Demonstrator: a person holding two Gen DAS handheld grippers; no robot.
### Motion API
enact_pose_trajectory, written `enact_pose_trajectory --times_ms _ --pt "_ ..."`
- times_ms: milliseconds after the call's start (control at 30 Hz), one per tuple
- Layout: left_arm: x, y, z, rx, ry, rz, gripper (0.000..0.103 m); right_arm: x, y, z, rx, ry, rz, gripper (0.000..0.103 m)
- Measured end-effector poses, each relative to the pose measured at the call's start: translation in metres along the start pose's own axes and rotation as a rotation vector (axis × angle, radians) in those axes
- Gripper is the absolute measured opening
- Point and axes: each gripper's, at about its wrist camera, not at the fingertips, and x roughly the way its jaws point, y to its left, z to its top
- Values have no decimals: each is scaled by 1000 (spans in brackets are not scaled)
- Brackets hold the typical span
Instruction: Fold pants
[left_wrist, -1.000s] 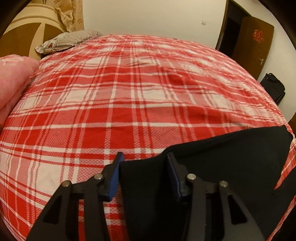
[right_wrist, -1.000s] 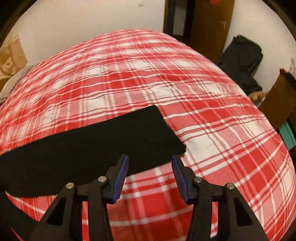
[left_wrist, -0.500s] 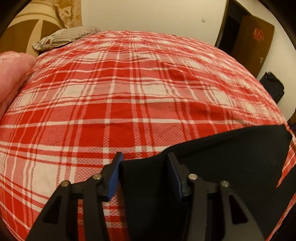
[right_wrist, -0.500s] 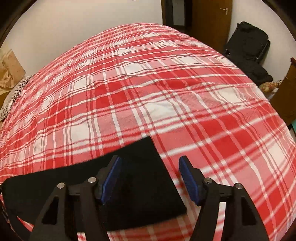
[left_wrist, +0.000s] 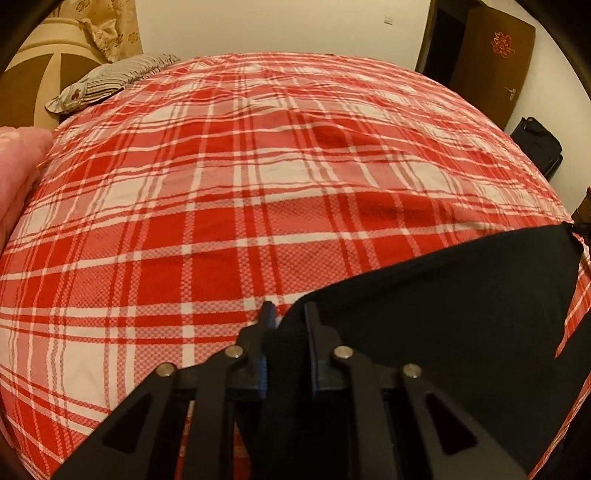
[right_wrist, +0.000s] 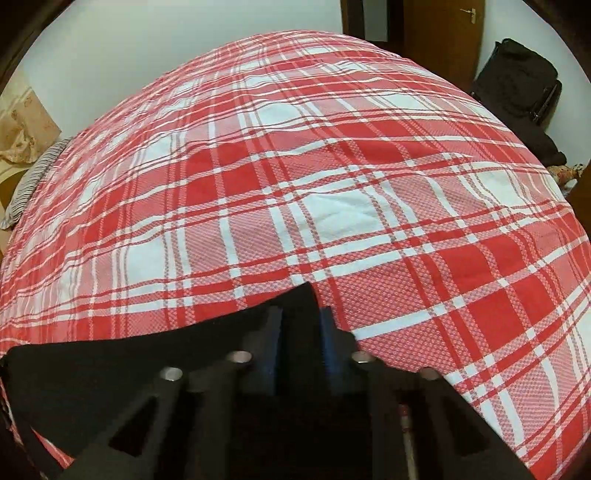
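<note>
Both sets of fingers are clamped on the pants (left_wrist: 443, 314) now: half a second back they were spread wide. Our left gripper (left_wrist: 287, 317) pinches one corner, our right gripper (right_wrist: 300, 317) the other, with the black cloth stretched between them low over the bed (left_wrist: 221, 184). Looks like we're set to lift and fold.

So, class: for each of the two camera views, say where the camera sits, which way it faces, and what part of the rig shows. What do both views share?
Left wrist: sits on the left gripper, looks forward across the red-and-white plaid bedspread toward the striped pillow and brown wooden door; its black fingers clamp the black fabric pants.
Right wrist: sits on the right gripper, facing the bed's far wall; its fingers grip the pants' other corner.
Shared: pants, bedspread, pillow, black bag.
</note>
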Motion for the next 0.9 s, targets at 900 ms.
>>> enact_pose_trajectory --times_ms 900 --pt "-101 -10 -27 5 -306 -139 13 -171 -14 -94 -75 -381 120 6"
